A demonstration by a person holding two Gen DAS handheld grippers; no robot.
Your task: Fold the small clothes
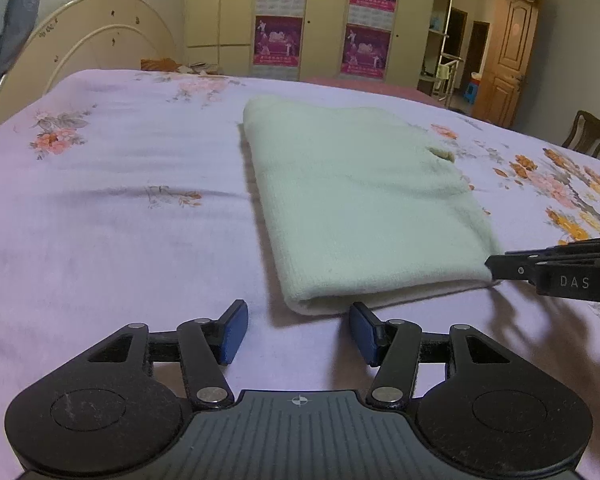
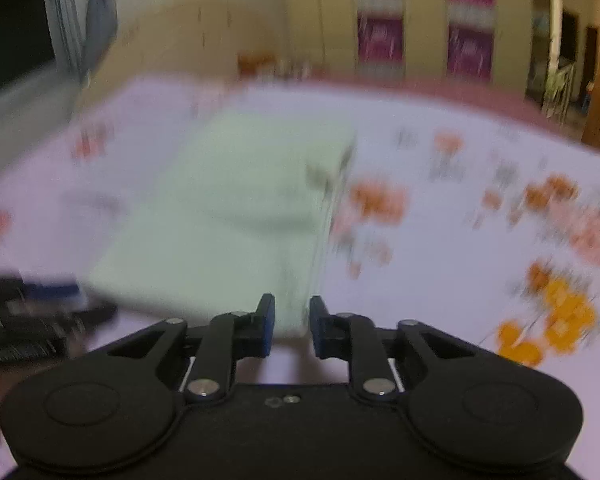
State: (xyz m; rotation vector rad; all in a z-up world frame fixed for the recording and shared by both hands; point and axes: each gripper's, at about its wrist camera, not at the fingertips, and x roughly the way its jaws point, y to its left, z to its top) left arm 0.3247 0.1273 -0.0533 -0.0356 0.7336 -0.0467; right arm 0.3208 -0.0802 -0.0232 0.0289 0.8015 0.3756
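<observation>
A pale green, cream-edged cloth [image 1: 360,200] lies folded flat on the bed; in the blurred right wrist view the cloth [image 2: 228,216] looks the same. My left gripper [image 1: 299,332] is open just short of the cloth's near left corner, with only sheet between its blue pads [image 1: 236,330]. My right gripper [image 2: 292,326], also seen from the left wrist as the right gripper [image 1: 494,270], sits at the near right corner. Its jaws stand narrowly apart with that corner lying between them; I see no firm pinch.
The bed sheet [image 1: 120,220] is lilac with orange and pink flowers. A cream headboard [image 1: 100,40] stands at the far left, a wardrobe with pink posters [image 1: 324,20] behind, a wooden door [image 1: 508,60] and a chair [image 1: 586,134] on the right.
</observation>
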